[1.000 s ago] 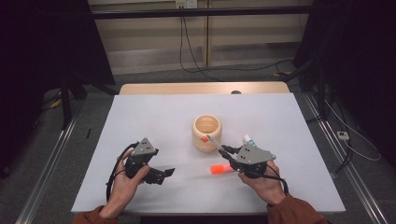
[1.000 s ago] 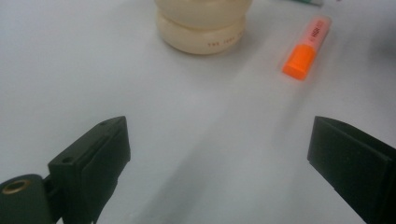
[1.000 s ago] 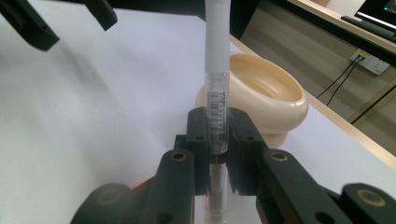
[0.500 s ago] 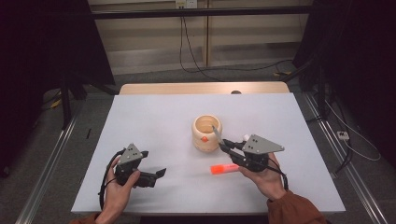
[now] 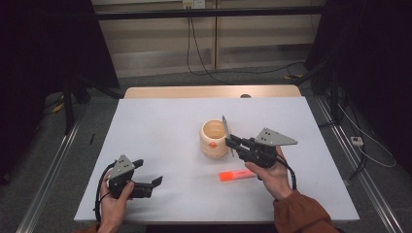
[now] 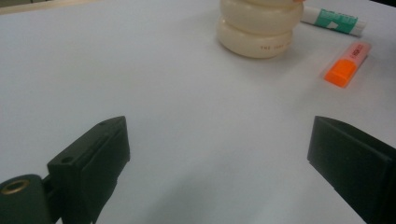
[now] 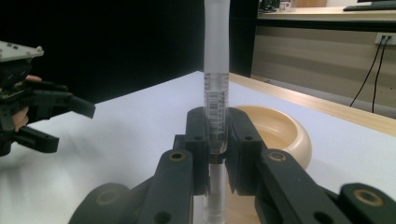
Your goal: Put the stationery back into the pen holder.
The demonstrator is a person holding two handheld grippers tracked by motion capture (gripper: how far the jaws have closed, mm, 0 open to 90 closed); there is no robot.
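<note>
The right gripper (image 7: 217,140) clenched a pen (image 7: 216,100) upright just before the cup (image 7: 275,133); lowering it straight seemed wisest. The left gripper (image 6: 219,154) stood released.

Orange highlighter (image 5: 236,174) flat on table (image 5: 160,126); green-labelled stick (image 6: 332,20) nearby

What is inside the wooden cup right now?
In the high view the wooden cup looks empty down to its shaded inner wall; the bottom is hidden. The pen in the right gripper hangs beside its rim.

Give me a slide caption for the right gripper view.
Right gripper clamps a clear pen upright before the cream holder.
</note>
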